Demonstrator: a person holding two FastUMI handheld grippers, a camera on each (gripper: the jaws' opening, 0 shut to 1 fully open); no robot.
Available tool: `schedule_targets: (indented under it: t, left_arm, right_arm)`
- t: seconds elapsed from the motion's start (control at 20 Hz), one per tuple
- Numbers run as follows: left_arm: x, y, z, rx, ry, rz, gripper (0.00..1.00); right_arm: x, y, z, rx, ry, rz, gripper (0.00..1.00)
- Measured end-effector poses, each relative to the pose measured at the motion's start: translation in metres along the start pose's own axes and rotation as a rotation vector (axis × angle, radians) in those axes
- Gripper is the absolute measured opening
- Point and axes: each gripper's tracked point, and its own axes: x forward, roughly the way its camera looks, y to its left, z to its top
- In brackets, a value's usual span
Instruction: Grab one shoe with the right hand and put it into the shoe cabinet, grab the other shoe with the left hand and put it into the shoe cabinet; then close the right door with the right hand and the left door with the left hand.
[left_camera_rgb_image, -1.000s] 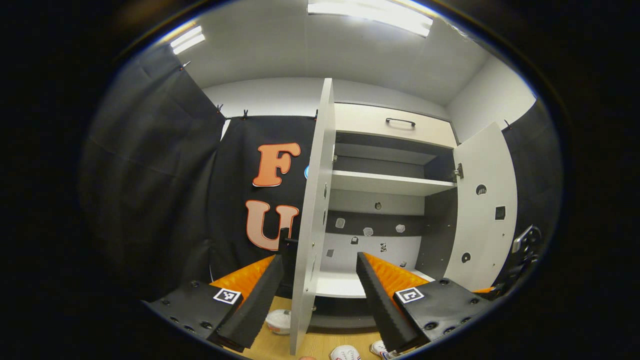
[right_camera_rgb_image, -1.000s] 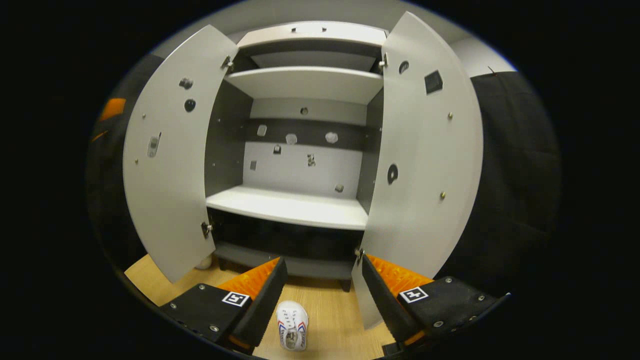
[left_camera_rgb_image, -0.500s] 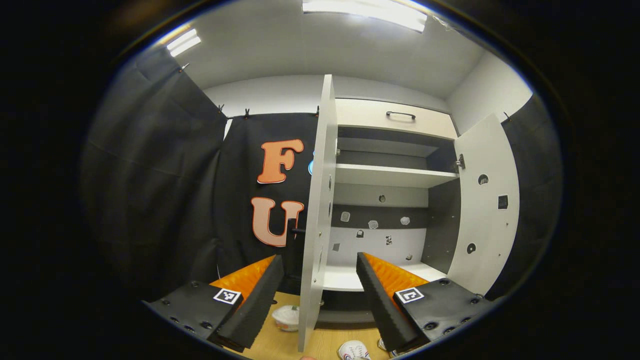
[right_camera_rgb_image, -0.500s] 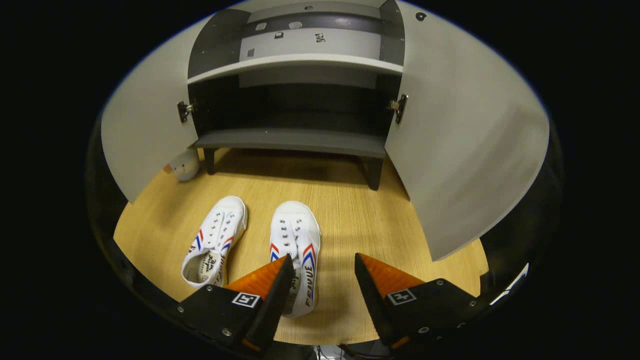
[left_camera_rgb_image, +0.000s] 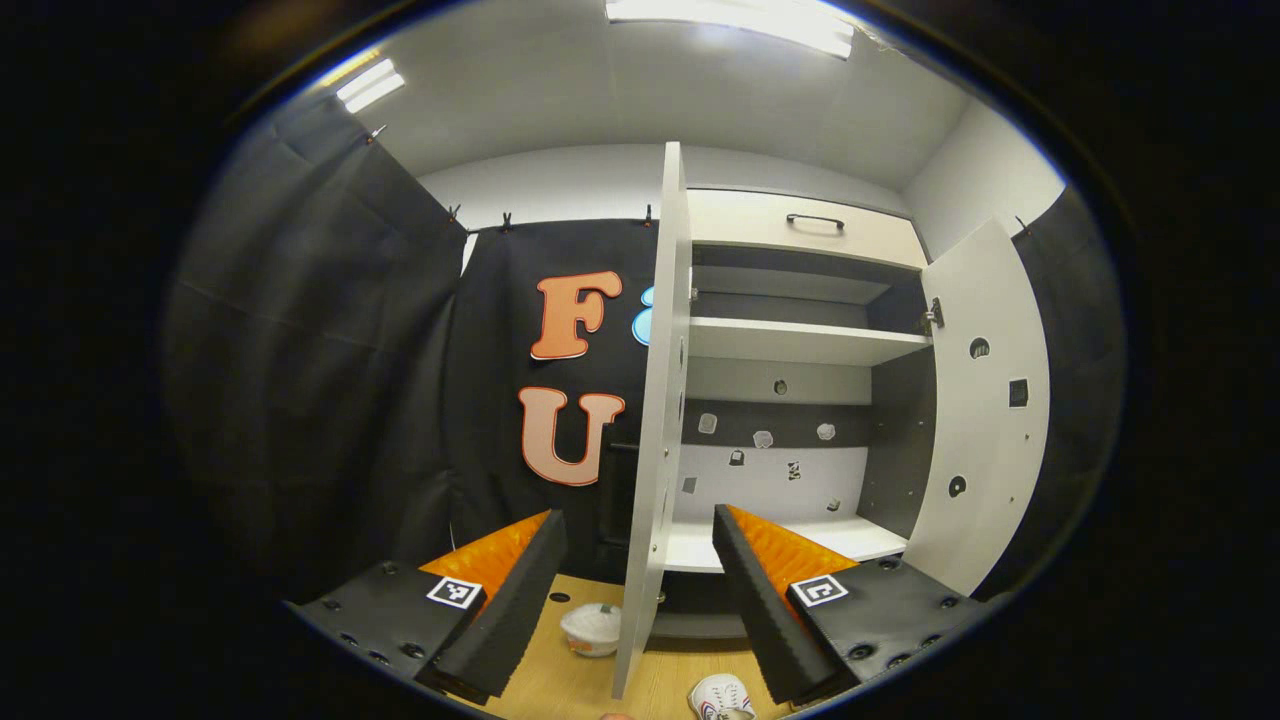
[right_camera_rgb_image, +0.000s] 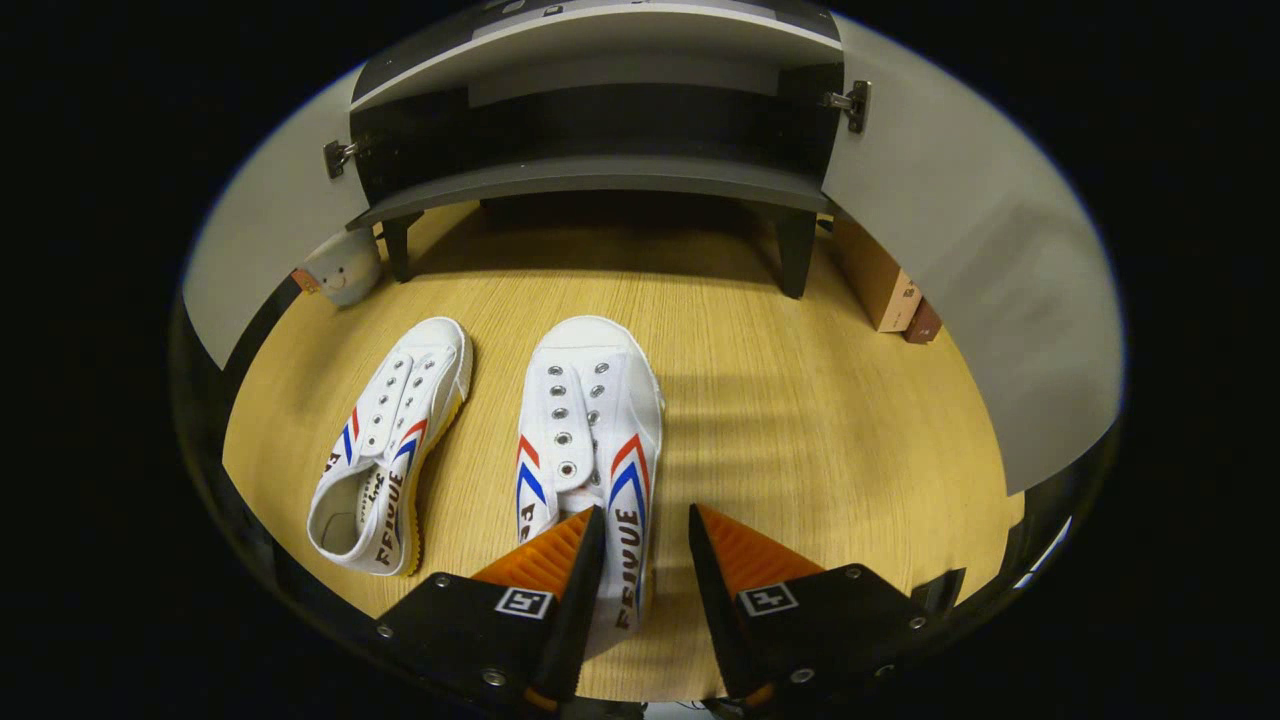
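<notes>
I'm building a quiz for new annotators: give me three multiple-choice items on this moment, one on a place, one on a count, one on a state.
1. Where do the shoes lie?
A. wooden floor before the cabinet
B. lower shelf
C. top shelf

2. How many shoes are on the floor?
A. one
B. two
C. three

3. How do the cabinet doors stand?
A. both shut
B. one shut
C. both open

Answers: 1 A, the right shoe and left shoe rest on the floor. 2 B, a pair. 3 C, left door and right door swung out.

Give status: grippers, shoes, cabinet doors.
Right gripper open, low over the right-hand shoe, not gripping. Left gripper open, empty, facing the left door edge. Other shoe on floor. Both doors open; path clear.
</notes>
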Motion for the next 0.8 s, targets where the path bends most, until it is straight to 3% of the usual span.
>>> schedule_targets:
  t: [0.15,0.2,0.25,0.3,0.35,0.5,0.65,0.8]
  left_arm:
    - [-0.001,0.003,-0.002,0.009,0.009,0.005,0.94]
    - [-0.001,0.005,-0.001,0.010,0.005,0.007,0.96]
    - [-0.001,0.006,0.000,0.009,0.001,0.009,0.96]
    - [-0.001,0.006,-0.001,0.008,-0.001,0.010,0.94]
    - [0.001,0.006,-0.002,0.008,0.002,0.009,0.96]
    - [0.003,0.007,-0.007,0.022,0.016,0.003,0.96]
    - [0.008,0.009,-0.014,0.013,0.029,0.004,0.94]
    - [0.015,0.008,-0.022,-0.005,0.039,0.000,0.99]
  right_arm:
    - [0.008,0.003,-0.002,0.071,0.036,0.026,0.30]
    - [0.009,0.002,-0.003,0.108,0.045,0.030,0.32]
    - [0.011,-0.001,-0.003,0.138,0.041,0.024,0.21]
    - [0.013,-0.006,-0.002,0.177,0.034,0.012,0.19]
    - [0.010,-0.005,0.000,0.204,0.022,0.012,0.00]
    - [-0.011,-0.013,0.006,0.176,-0.030,-0.041,0.00]
    - [-0.050,-0.005,0.029,0.255,-0.083,0.014,0.00]
    - [-0.102,-0.002,0.061,0.257,-0.147,0.035,0.00]
